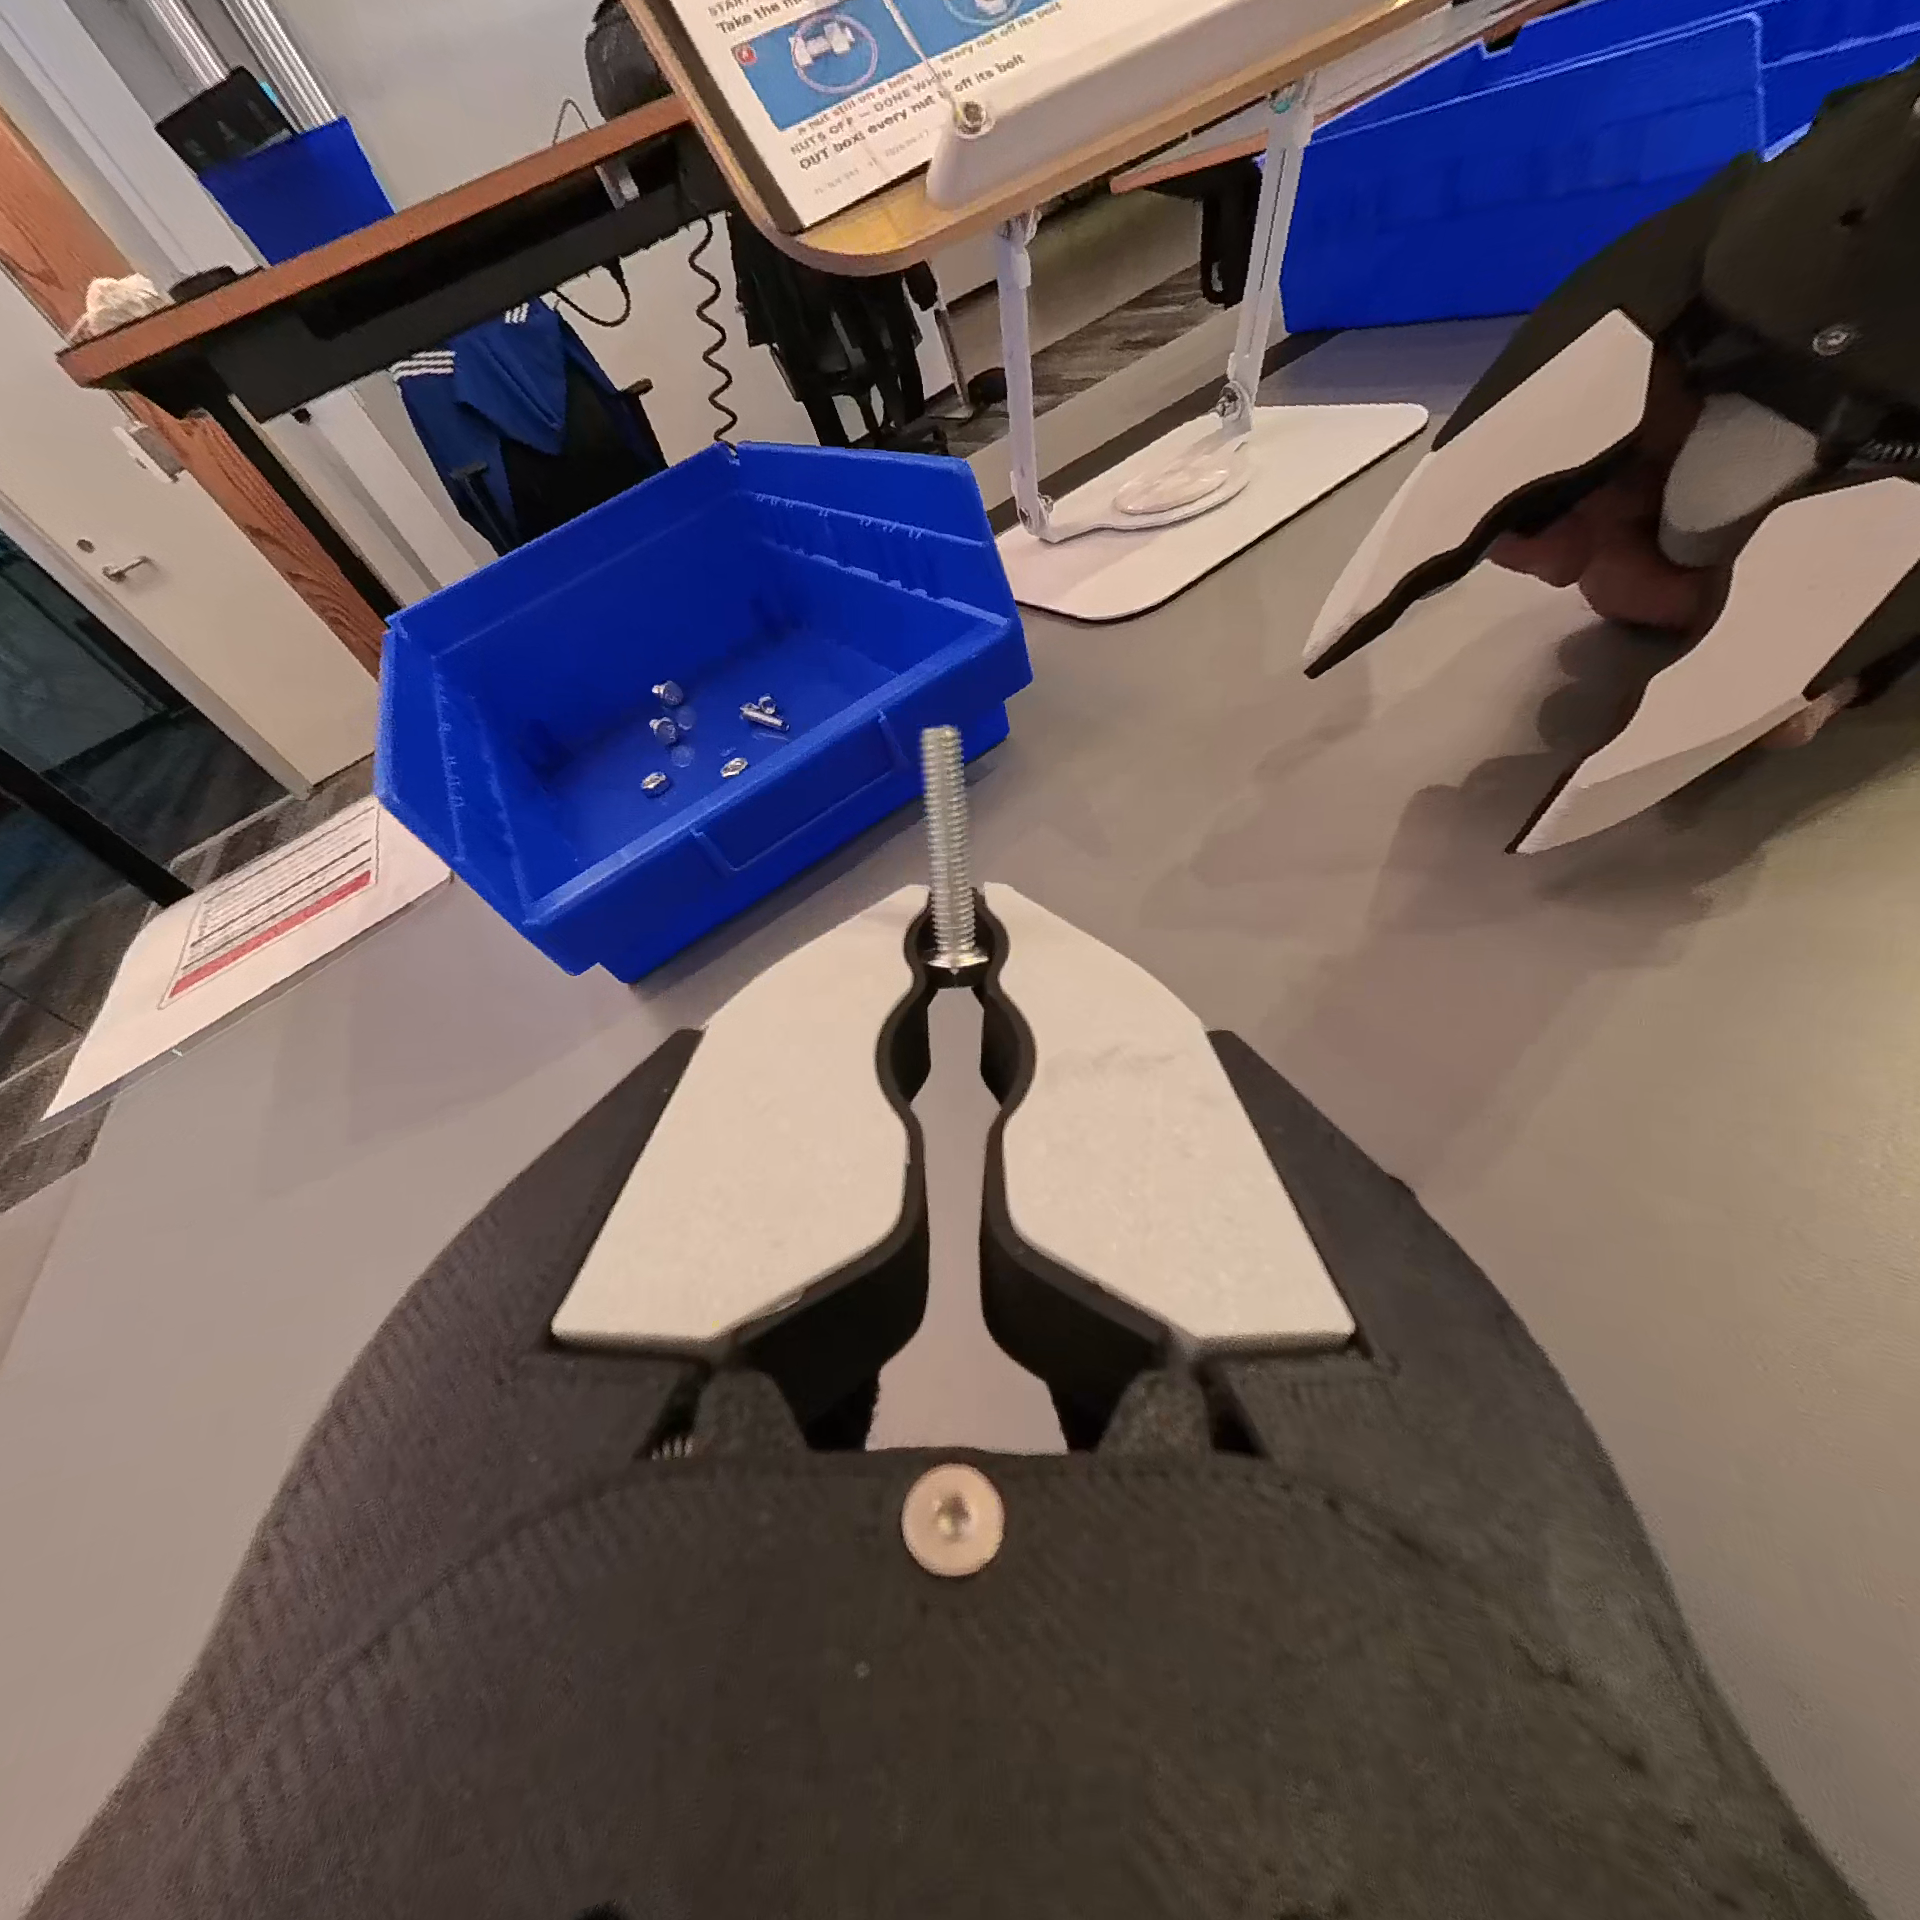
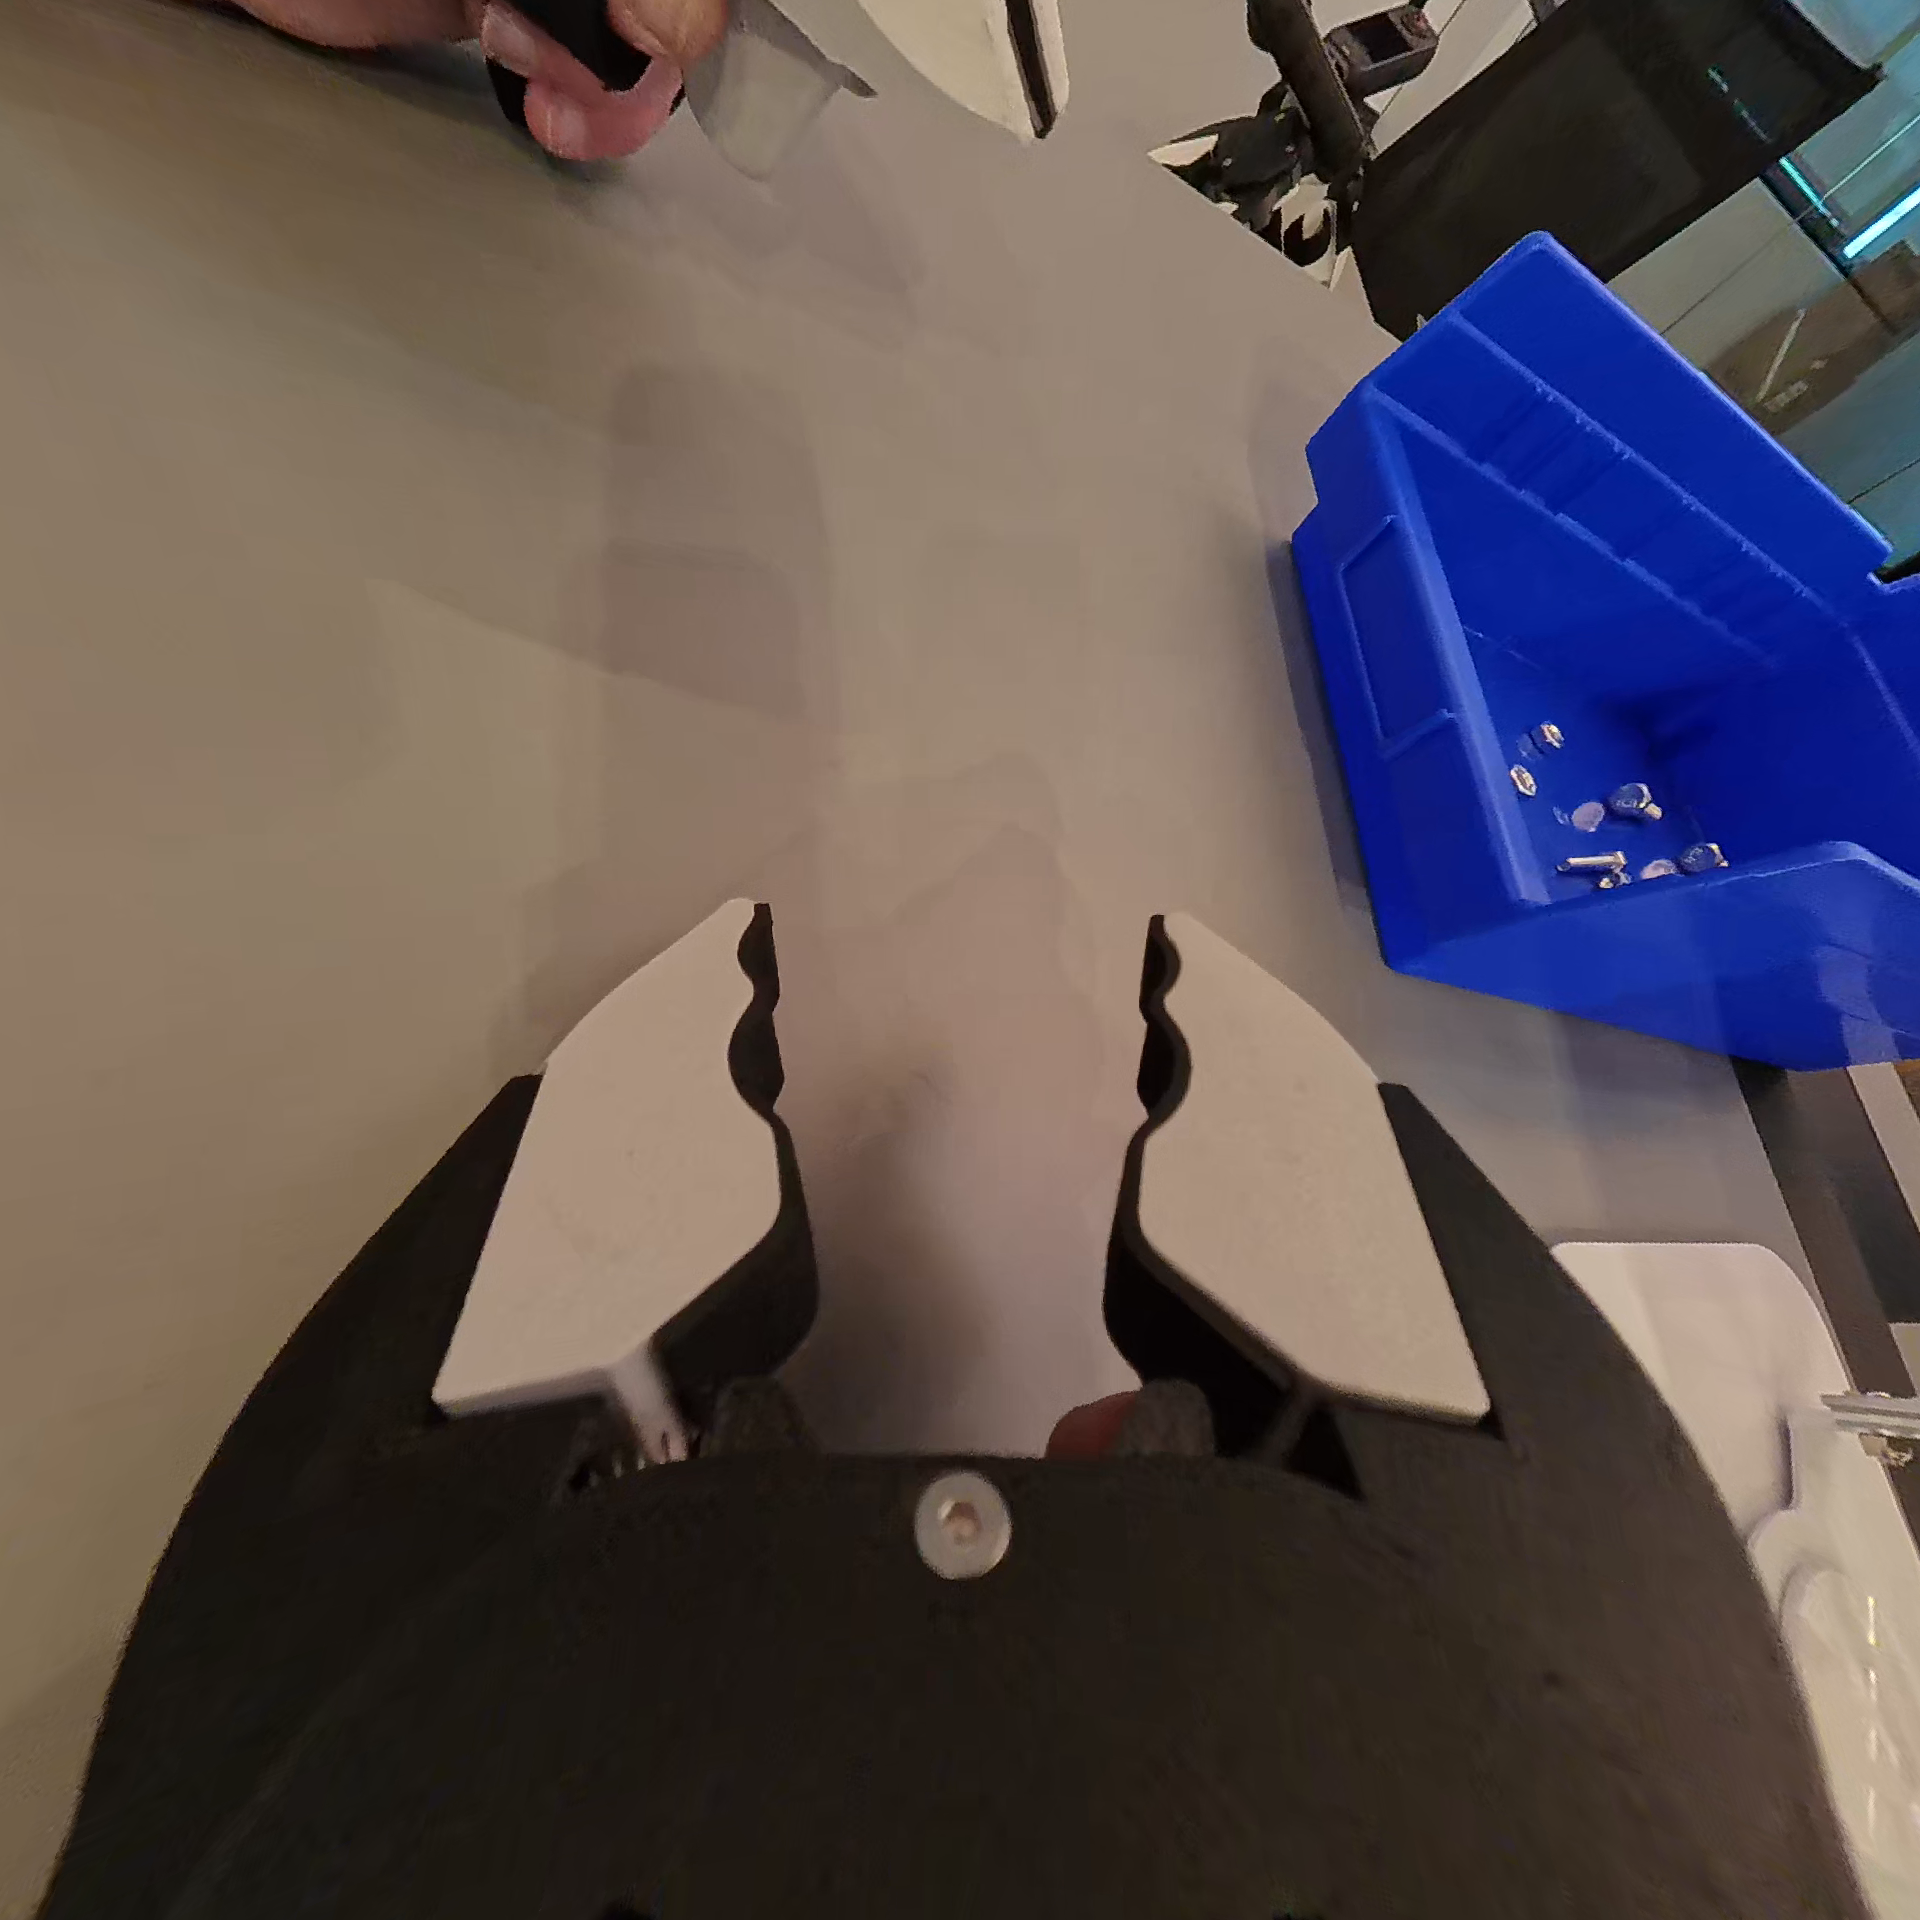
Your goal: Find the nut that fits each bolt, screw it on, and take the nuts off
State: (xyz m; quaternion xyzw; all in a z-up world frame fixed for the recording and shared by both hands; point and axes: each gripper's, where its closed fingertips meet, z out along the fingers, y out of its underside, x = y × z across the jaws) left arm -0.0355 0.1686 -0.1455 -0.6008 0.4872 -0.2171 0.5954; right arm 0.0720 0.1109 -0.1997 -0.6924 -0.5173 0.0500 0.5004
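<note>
My left gripper is shut on a silver bolt. It grips the bolt near the head, and the bare threaded shank sticks out forward past the fingertips with no nut on it. My right gripper is open and empty above the grey table. It also shows in the left wrist view at the right, open, held by a hand. A blue bin beyond the bolt holds several small silver nuts and bolts. It also shows in the right wrist view at the right.
A white lamp base and its arm stand behind the bin, under a tilted board with an instruction sheet. A paper sheet lies at the table's left edge. A large blue crate sits at the back right. One gripper's finger ends stand about 15 cm off the other's.
</note>
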